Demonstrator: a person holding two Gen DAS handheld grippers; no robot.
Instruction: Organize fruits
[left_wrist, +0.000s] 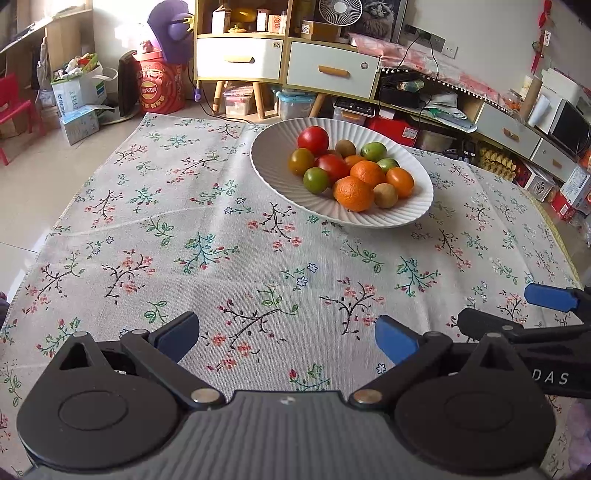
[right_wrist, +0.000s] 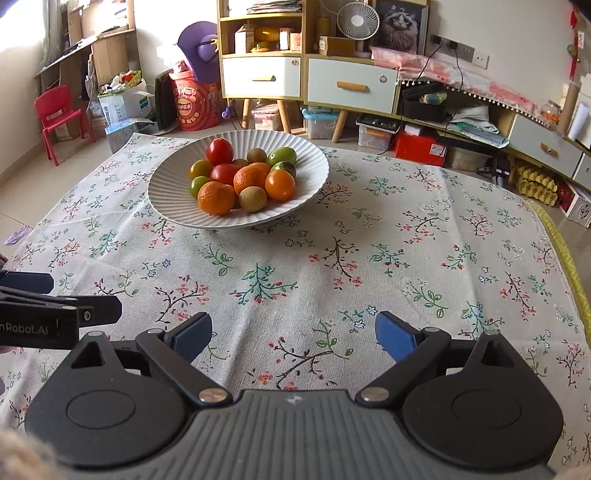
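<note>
Left wrist view: left gripper (left_wrist: 286, 338) jaws spread wide, gripping nothing, above bare floral surface (left_wrist: 147, 229); right gripper (right_wrist: 293, 334) likewise wide, empty. Beyond, oval white bowl (left_wrist: 417, 206) of fruits (left_wrist: 351, 170), long axis slanting upper-left to lower-right.

Pretty cluttered room: pale tile floor (left_wrist: 22, 177), bright daylight coming in top left, a wooden cabinet (right_wrist: 295, 74) with white drawers along the back wall, a small fan (right_wrist: 357, 20) on top, and a red kids' chair (right_wrist: 59, 118).
</note>
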